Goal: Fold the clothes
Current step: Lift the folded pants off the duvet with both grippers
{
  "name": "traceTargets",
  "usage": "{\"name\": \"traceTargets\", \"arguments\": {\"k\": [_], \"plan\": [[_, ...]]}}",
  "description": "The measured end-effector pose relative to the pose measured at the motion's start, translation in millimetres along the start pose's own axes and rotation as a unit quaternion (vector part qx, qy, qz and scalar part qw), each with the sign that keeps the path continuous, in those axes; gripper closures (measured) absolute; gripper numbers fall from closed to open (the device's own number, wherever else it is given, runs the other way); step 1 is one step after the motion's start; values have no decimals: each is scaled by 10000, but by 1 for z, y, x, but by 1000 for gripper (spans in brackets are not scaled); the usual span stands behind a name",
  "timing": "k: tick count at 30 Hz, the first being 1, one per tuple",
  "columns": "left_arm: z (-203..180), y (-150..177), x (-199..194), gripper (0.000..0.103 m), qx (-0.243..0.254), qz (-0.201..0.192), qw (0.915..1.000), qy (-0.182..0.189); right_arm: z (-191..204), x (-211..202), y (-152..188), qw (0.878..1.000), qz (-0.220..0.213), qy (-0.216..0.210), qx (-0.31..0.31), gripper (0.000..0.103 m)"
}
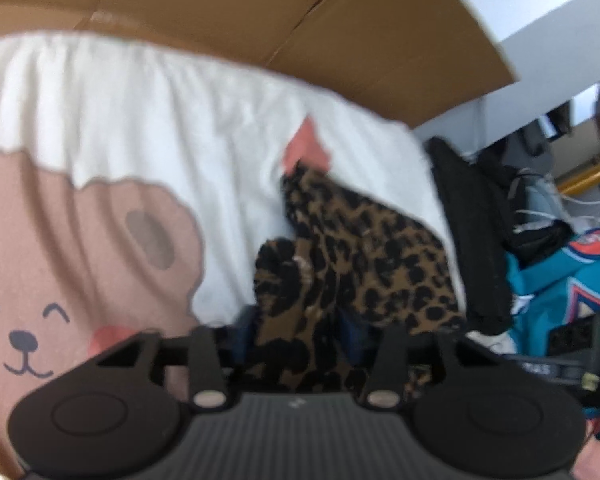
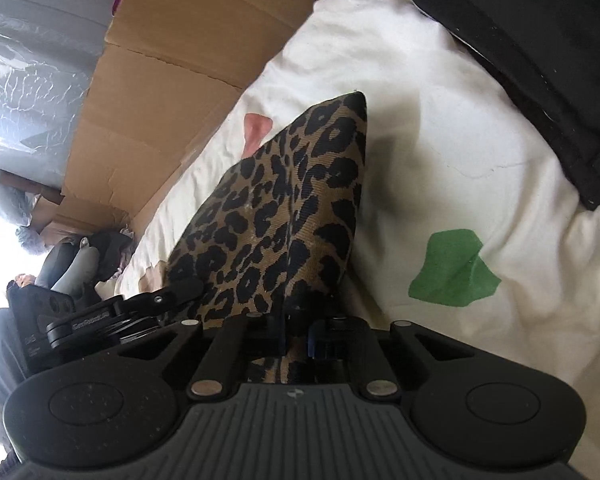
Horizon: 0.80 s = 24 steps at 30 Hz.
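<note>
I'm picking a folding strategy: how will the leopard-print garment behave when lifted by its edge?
Probably floppy: the leopard-print garment bunches and creases between the right gripper fingers. Likely light, since a thin pinched edge holds it up off the white bedding. Its woven-looking surface suggests it won't slip easily.

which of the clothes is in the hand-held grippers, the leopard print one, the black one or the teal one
The leopard print cloth: it runs between the fingers of the right hand-held gripper. The black garment and teal jersey lie apart, untouched.

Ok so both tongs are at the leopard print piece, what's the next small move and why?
Probably close the left tongs on the leopard print garment. The right tongs already pinch it, while the left jaws stand apart around a bunched fold, so only one side looks gripped for lifting off the white bedding.
</note>
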<state>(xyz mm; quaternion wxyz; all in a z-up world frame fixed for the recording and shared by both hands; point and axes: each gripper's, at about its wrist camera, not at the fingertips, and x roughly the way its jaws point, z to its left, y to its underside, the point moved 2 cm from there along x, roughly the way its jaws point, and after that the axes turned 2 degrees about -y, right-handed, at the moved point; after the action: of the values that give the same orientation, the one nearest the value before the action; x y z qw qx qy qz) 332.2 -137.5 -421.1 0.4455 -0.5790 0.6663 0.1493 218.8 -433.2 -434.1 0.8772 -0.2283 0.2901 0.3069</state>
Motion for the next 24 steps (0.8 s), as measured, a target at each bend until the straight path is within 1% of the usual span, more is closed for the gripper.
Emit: {"name": "traceTargets", "arguments": {"k": [1, 2, 4, 5, 6, 7, 8, 9, 12, 19, 22, 24], "plan": [[3, 0, 3, 44, -45, 13, 10000, 45, -2, 2, -1, 10000, 18, 60, 36, 88], [5, 0, 5, 42, -91, 22, 9999, 94, -3, 4, -1, 9999, 32, 112, 64, 82], [8, -1, 7, 41, -199, 12, 9997, 165, -6, 7, -2, 9998, 35, 165, 93, 77], [9, -1, 8, 43, -253, 7, 9995, 200, -7, 8, -2, 9998, 26, 141, 130, 77], [10, -2, 9, 50, -307, 1, 9993, 234, -7, 8, -2, 9998, 18, 122, 150, 77], [8, -2, 10, 54, -247, 8, 9995, 203, -7, 9, -2, 9998, 10, 103, 170, 81], [3, -2, 9, 58, -110, -13, 9998, 180, -6, 9, -2, 9998, 4, 89, 157, 91], [-2, -2, 8, 64, 30, -35, 9999, 157, -2, 8, -3, 9999, 4, 85, 73, 94], [-14, -3, -1, 73, 159, -79, 9997, 139, 8, 2, -3, 9999, -33, 117, -112, 95], [-42, -2, -30, 76, 428, -280, 9987, 37, 26, -15, -1, 9988, -195, 195, -395, 97], [-51, -1, -42, 76, 438, -407, 9982, 20, 38, -30, -2, 9978, -294, 131, -578, 97], [-58, -2, -52, 76, 422, -517, 9978, 35, 44, -40, -4, 9975, -389, 33, -588, 97]]}}
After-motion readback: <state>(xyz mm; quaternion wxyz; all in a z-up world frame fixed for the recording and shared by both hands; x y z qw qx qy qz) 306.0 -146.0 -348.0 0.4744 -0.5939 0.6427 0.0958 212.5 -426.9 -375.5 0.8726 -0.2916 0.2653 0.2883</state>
